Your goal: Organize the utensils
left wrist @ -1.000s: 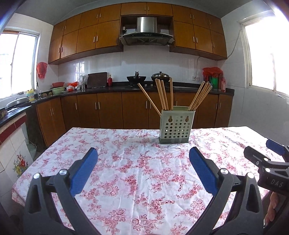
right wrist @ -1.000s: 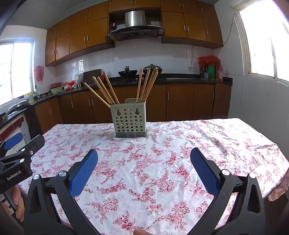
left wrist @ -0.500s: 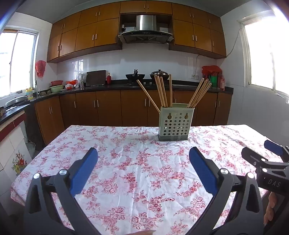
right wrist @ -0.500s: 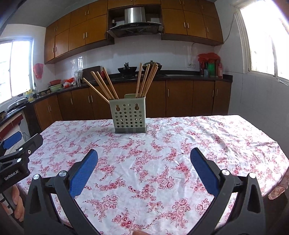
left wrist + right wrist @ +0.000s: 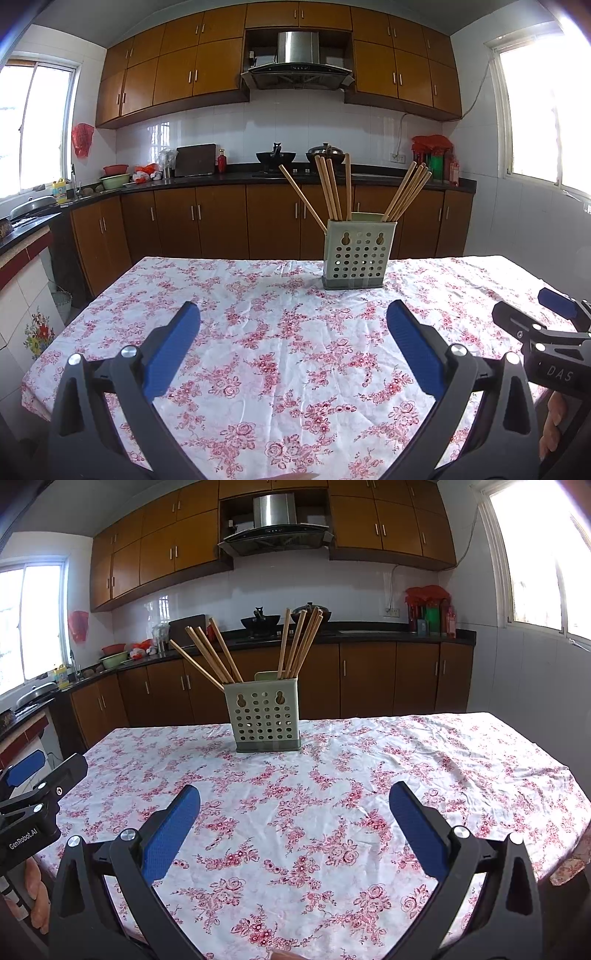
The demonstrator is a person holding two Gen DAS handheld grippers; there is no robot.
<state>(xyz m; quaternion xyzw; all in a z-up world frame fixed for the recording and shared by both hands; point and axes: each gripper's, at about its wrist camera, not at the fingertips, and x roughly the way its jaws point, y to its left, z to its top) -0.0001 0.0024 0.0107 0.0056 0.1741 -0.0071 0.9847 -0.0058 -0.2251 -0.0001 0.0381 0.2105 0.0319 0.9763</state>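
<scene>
The tablecloth [image 5: 258, 332] on the table is white with lots of little pink and red roses all over it. The utensil holder [image 5: 360, 254] is pale green with rows of small round holes and a grey bottom, and the chopsticks [image 5: 332, 188] in it are light brown like wood. The left tongs [image 5: 291, 325] and the right tongs [image 5: 293, 805] are black with bright blue pads [image 5: 170, 834], the cabinets [image 5: 221, 218] are orange-brown, the wall tiles [image 5: 240, 129] are white, and a bag [image 5: 82, 138] by the window is red.
</scene>
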